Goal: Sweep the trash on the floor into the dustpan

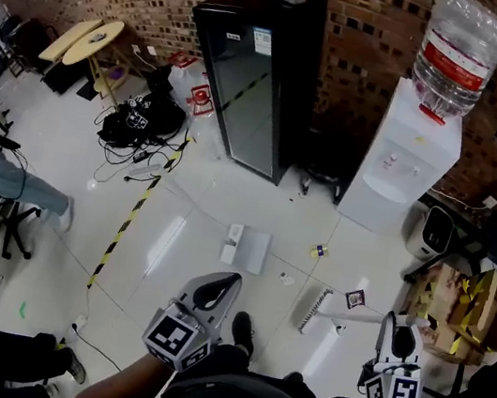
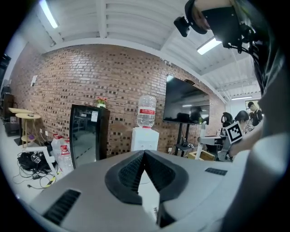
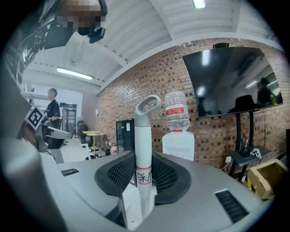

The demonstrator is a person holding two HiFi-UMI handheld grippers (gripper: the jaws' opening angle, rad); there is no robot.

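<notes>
In the head view a white dustpan lies flat on the pale floor ahead of me. Small trash pieces lie to its right: a yellow scrap, a small clear bit and a dark card. The broom's bristle head rests on the floor, and its handle runs right into my right gripper. That gripper is shut on the grey-white broom handle, whose looped end points up. My left gripper is shut, with nothing between its jaws.
A black glass-door fridge and a white water dispenser stand against the brick wall. Cables and bags lie at the back left, and yellow-black tape crosses the floor. Cardboard boxes are at the right, a seated person at the left.
</notes>
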